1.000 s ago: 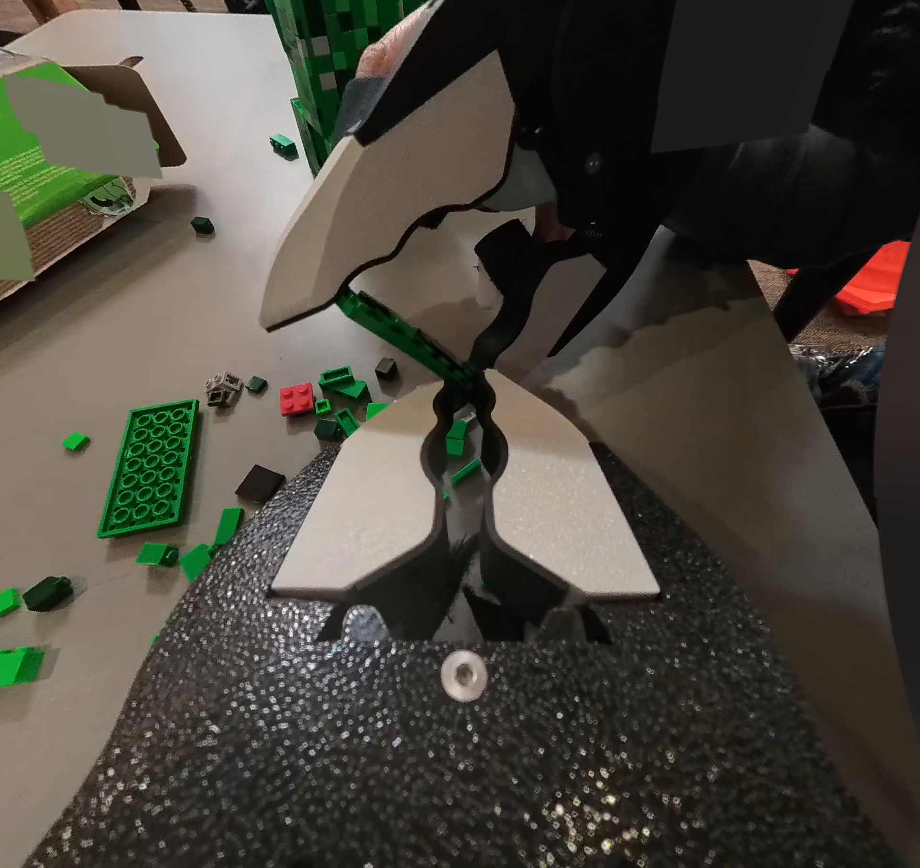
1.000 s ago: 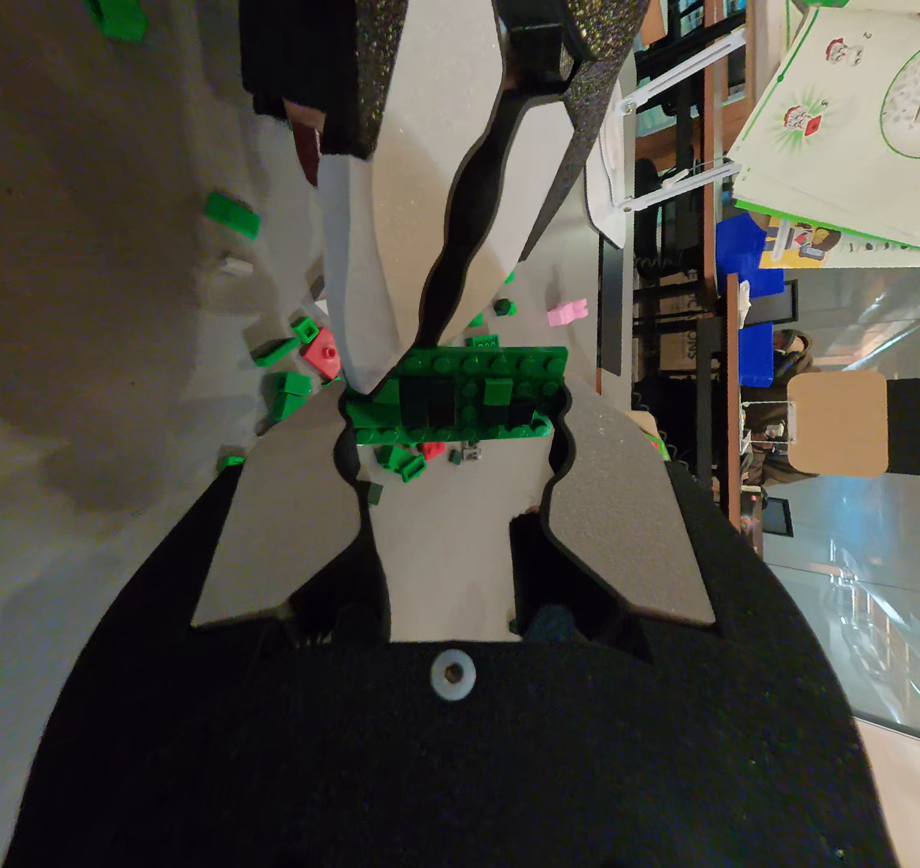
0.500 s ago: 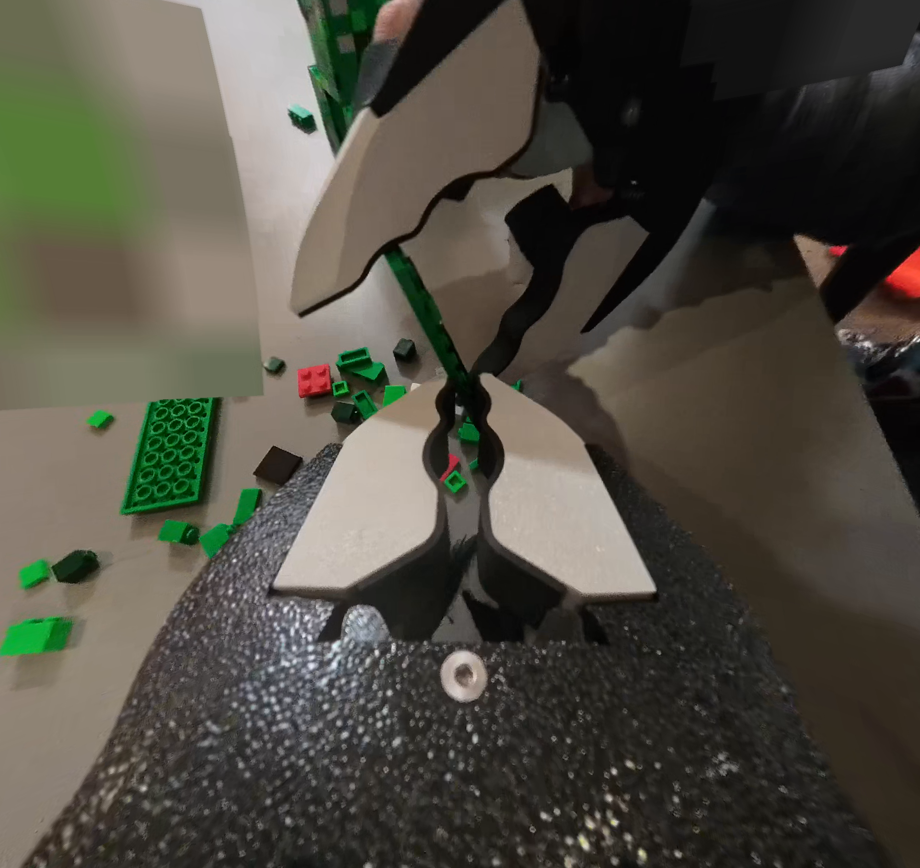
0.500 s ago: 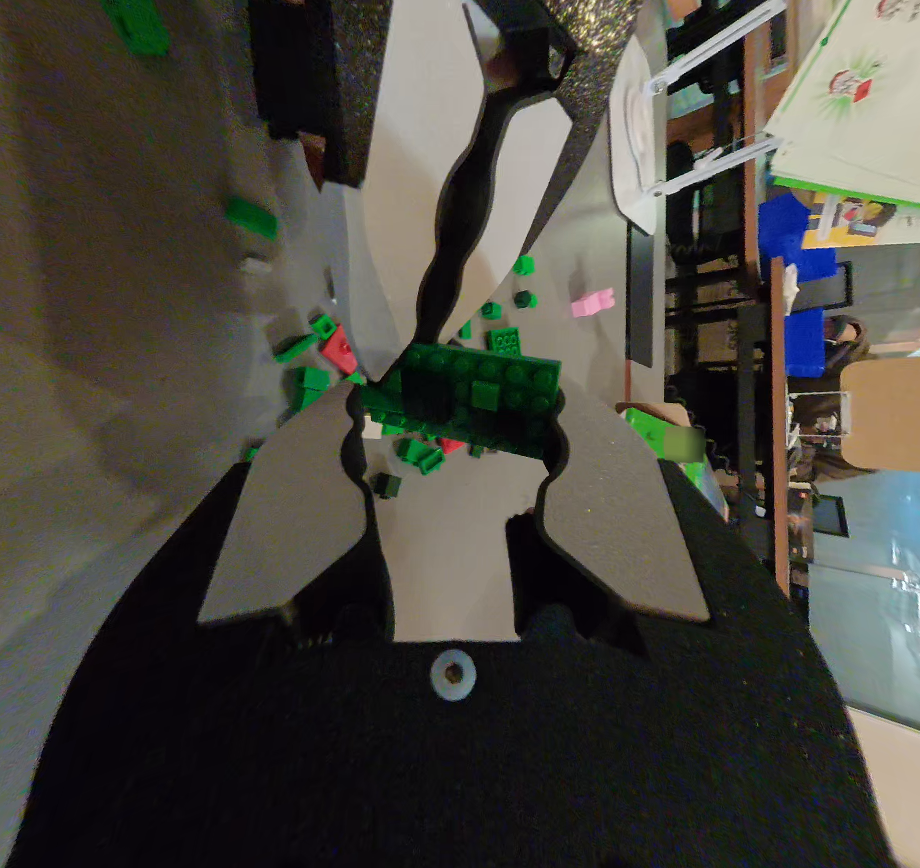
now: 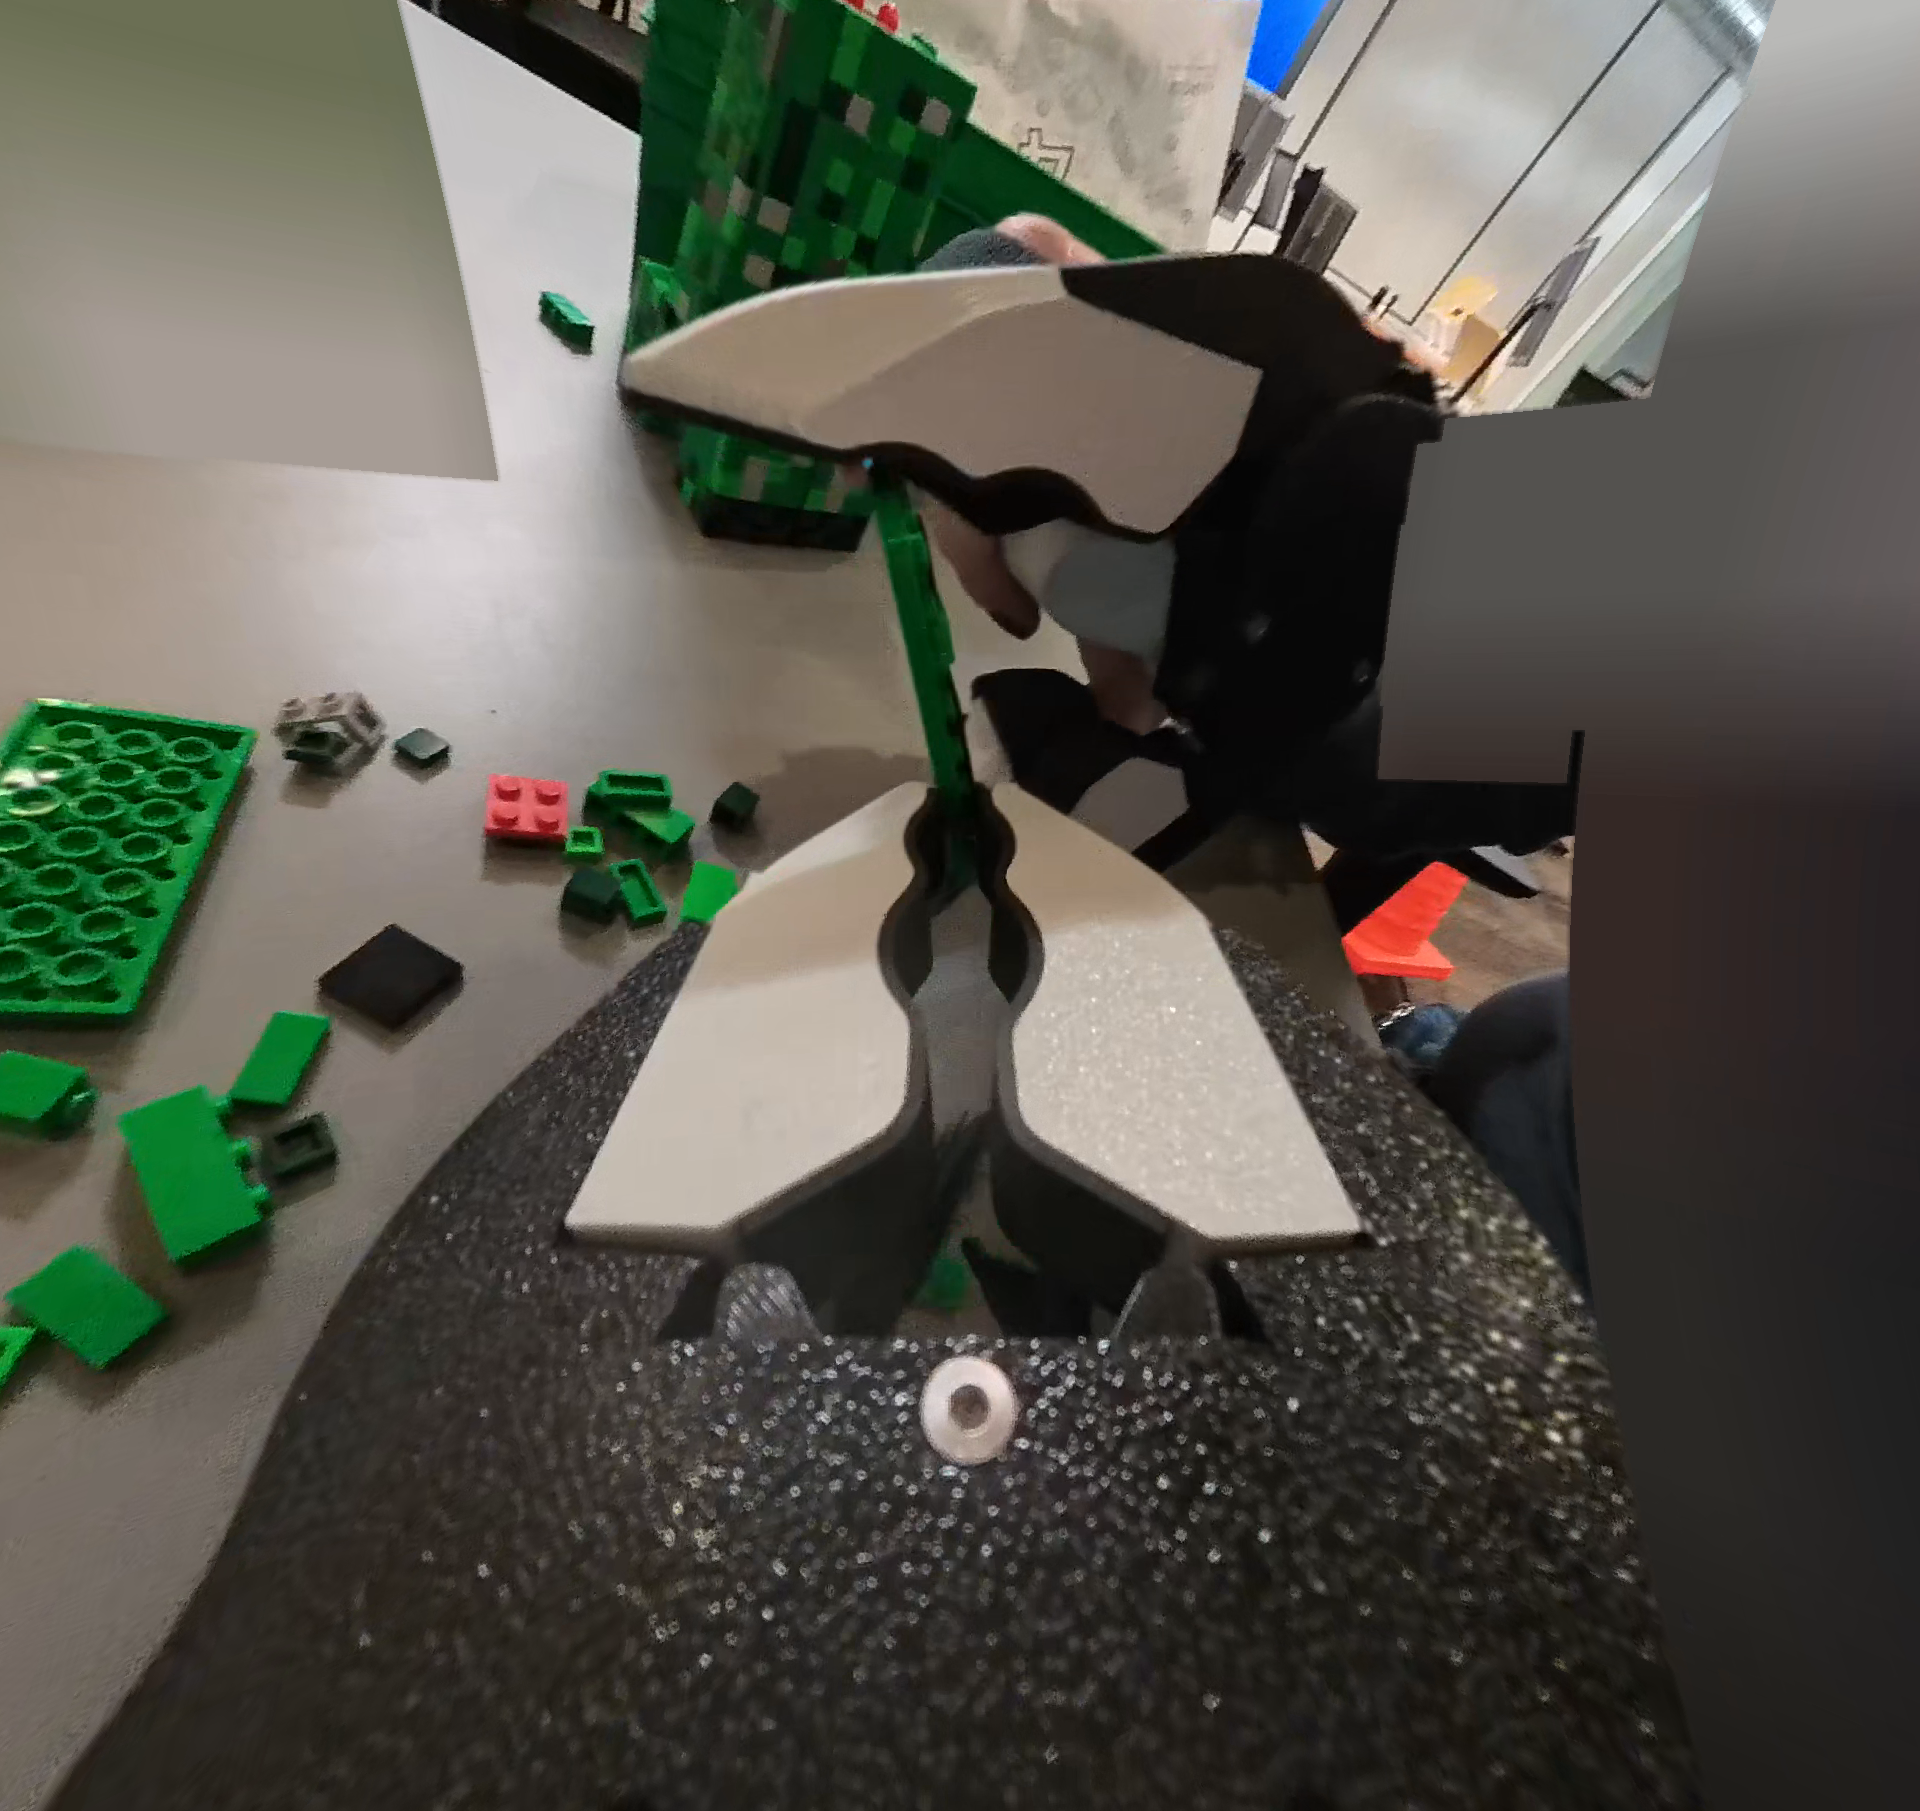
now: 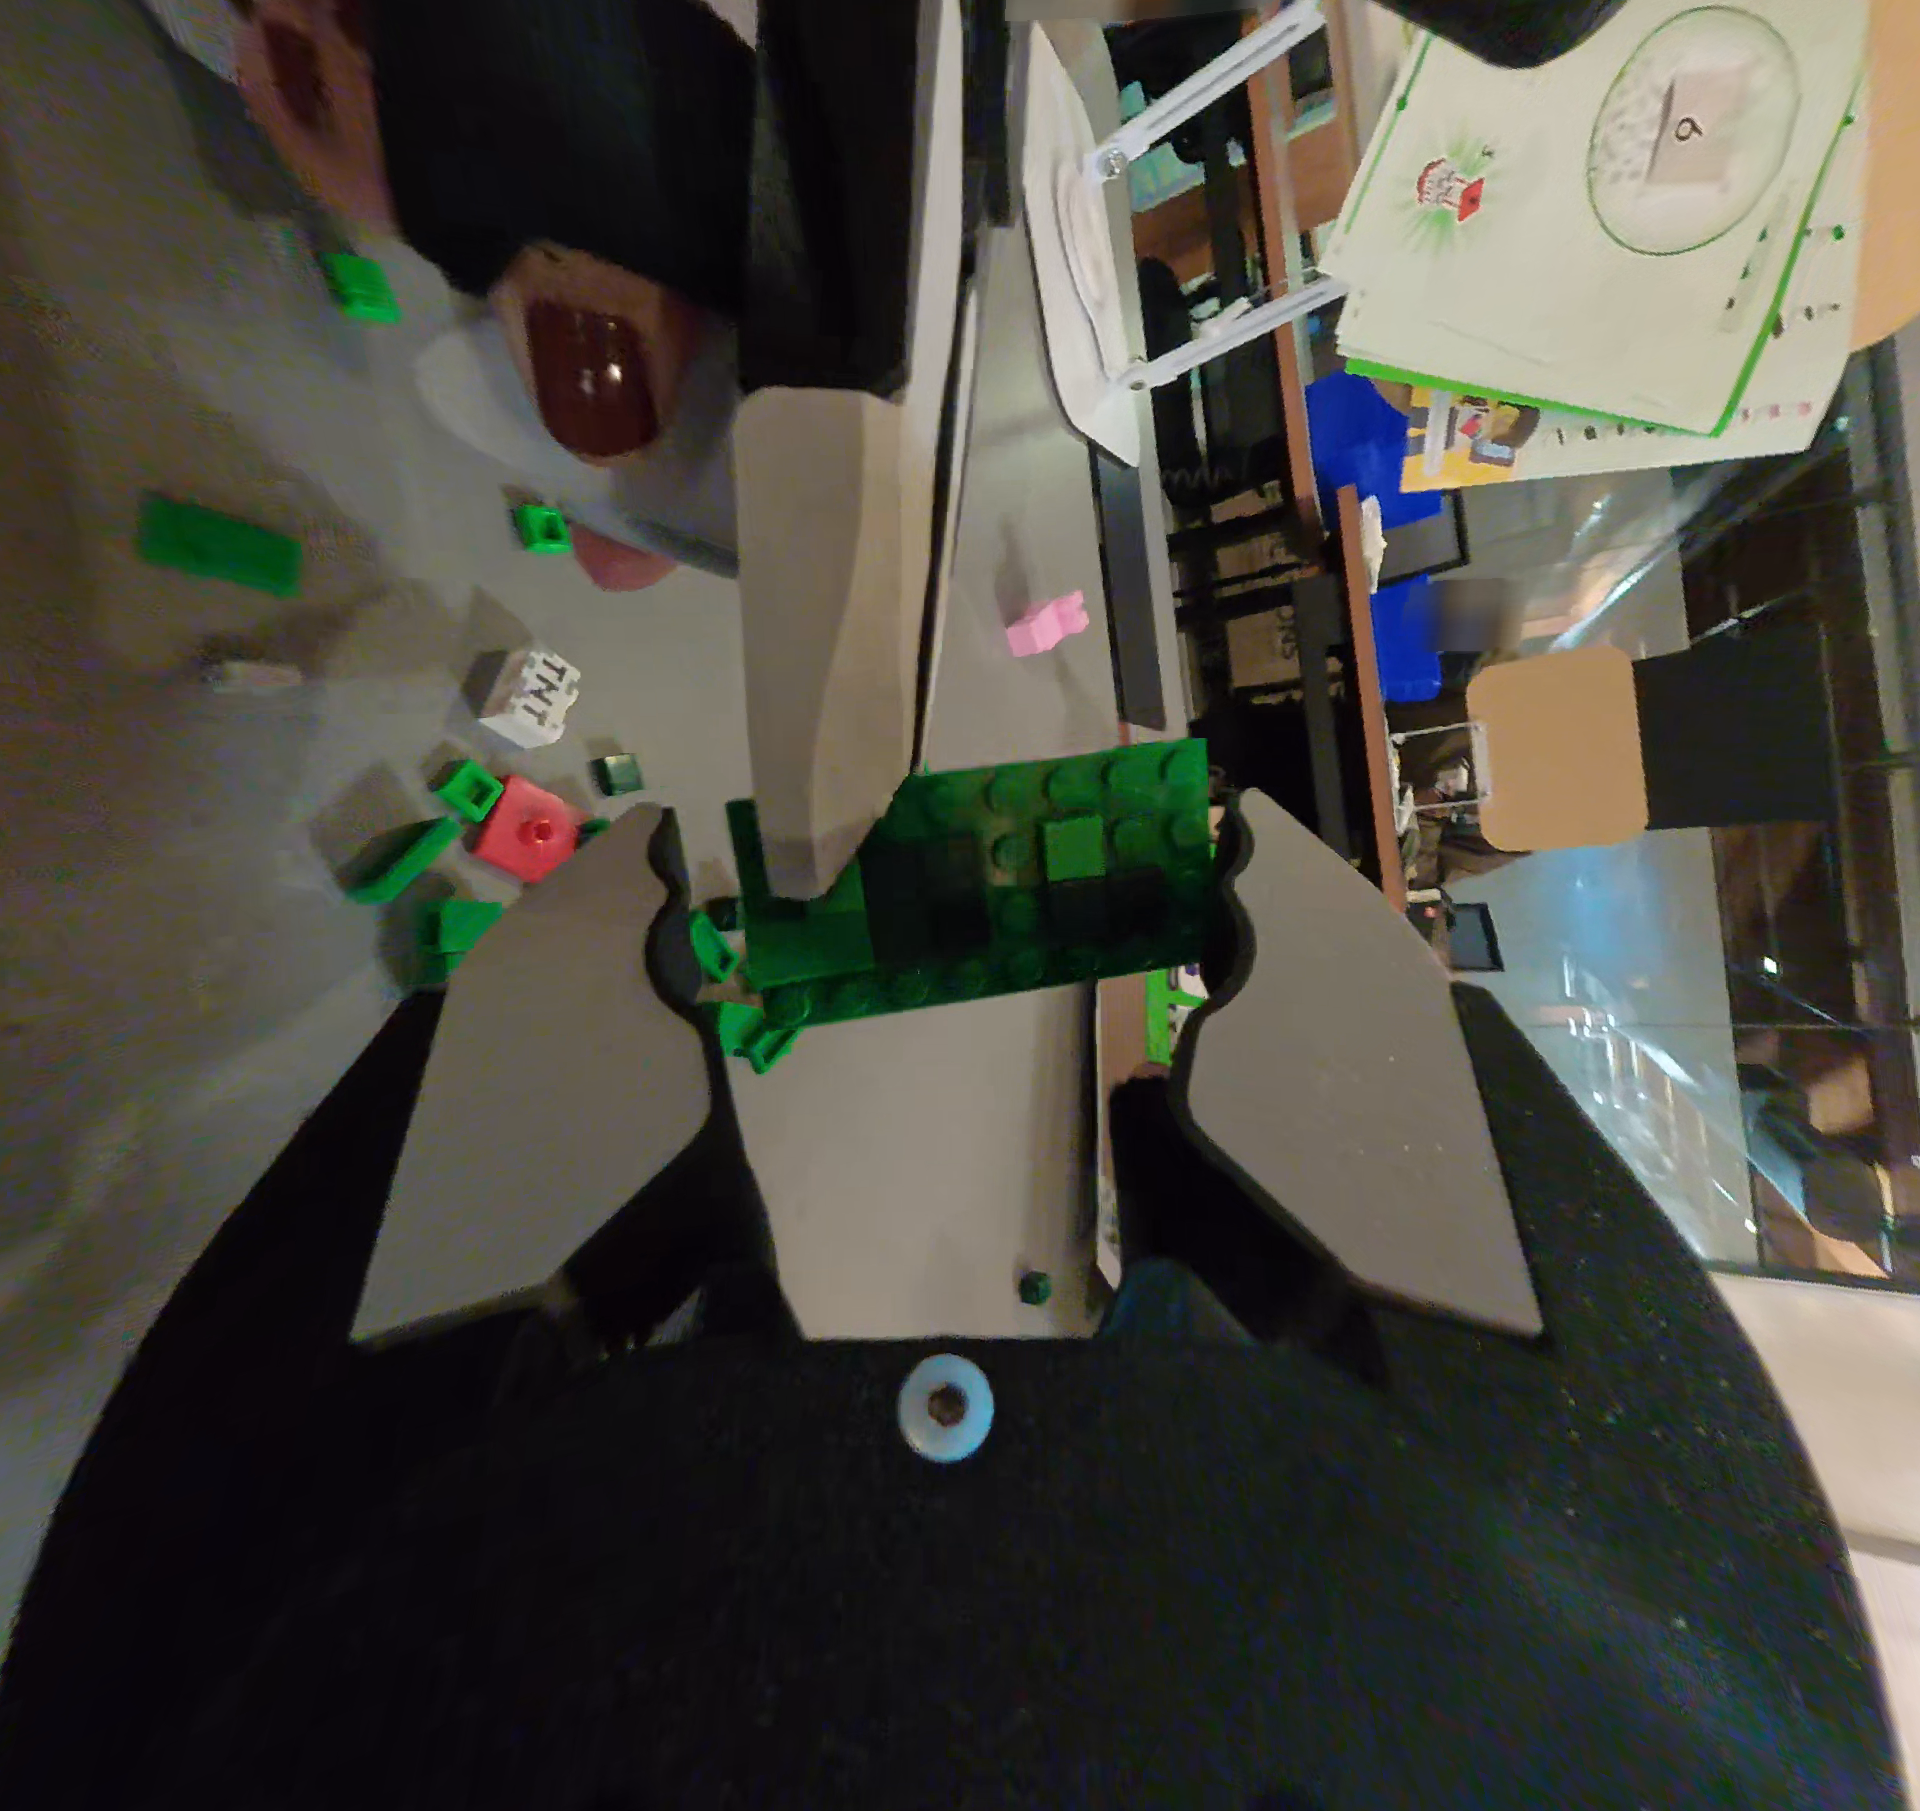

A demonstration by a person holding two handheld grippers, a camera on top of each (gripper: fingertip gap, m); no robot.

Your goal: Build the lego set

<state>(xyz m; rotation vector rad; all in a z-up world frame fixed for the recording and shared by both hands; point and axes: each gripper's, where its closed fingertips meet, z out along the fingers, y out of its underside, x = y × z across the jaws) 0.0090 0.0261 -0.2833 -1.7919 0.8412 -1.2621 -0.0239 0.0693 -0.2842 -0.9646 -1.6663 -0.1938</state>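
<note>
A green plate assembly with dark green and black tiles on it is held above the table. In the left wrist view it shows edge-on and nearly upright. My left gripper is shut on its lower edge; in the right wrist view its fingers come down from above onto the assembly's left part. My right gripper is open, its jaws standing around the assembly's two ends: the right finger is at the edge, and a small gap shows at the left finger. It also shows in the left wrist view.
A tall green pixel-pattern build stands behind. On the grey table lie a large green plate, a red brick, a black tile, a white printed cube, a pink piece and several green bits. An instruction booklet stands beyond. My right tips are roughly 7 centimeters from the red brick.
The assembly has turned from slanted to nearly upright in the left wrist view. The right gripper's jaws have widened a little around it. The left gripper stays shut on it.
</note>
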